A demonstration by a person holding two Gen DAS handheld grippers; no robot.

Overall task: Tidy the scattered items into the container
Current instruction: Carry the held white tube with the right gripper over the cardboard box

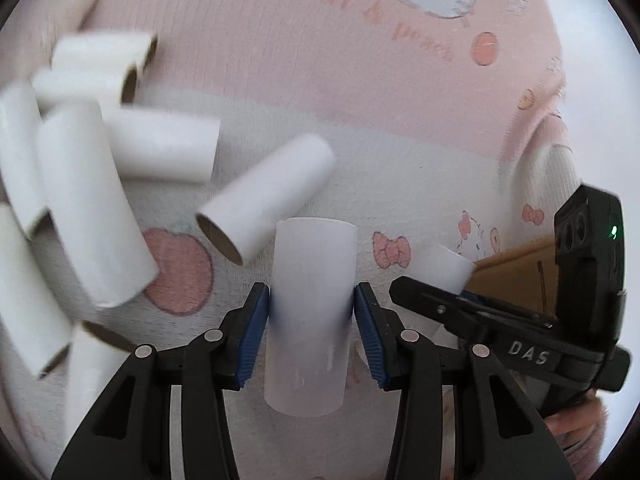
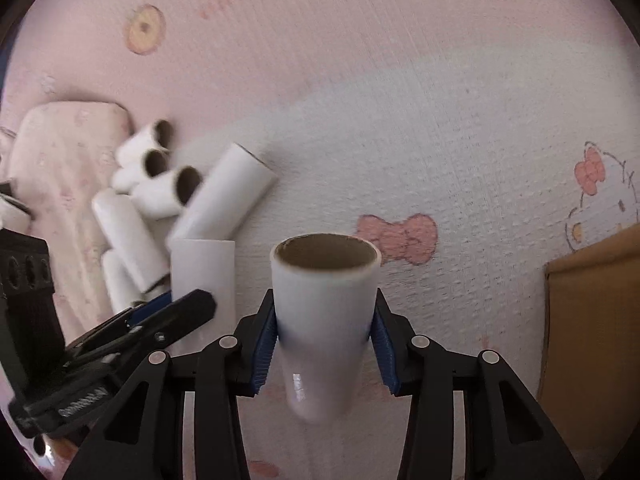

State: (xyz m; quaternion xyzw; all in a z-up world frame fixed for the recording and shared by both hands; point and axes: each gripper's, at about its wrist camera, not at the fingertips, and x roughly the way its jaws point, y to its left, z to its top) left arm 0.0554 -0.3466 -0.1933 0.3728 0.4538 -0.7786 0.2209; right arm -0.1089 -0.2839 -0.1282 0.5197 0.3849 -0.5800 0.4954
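The left gripper (image 1: 312, 312) pinches a white cardboard tube (image 1: 310, 312) across its middle between the blue pads (image 1: 252, 336); the tube's long axis runs forward along the fingers, above the pink-and-white cartoon bedsheet (image 1: 400, 120). The right gripper (image 2: 325, 332) likewise clamps a second tube (image 2: 325, 312), its open brown mouth pointing forward and slightly up. A pile of loose tubes (image 2: 148, 200) lies jumbled on the sheet to the left of both grippers. The cardboard box (image 2: 592, 320) stands at the right edge.
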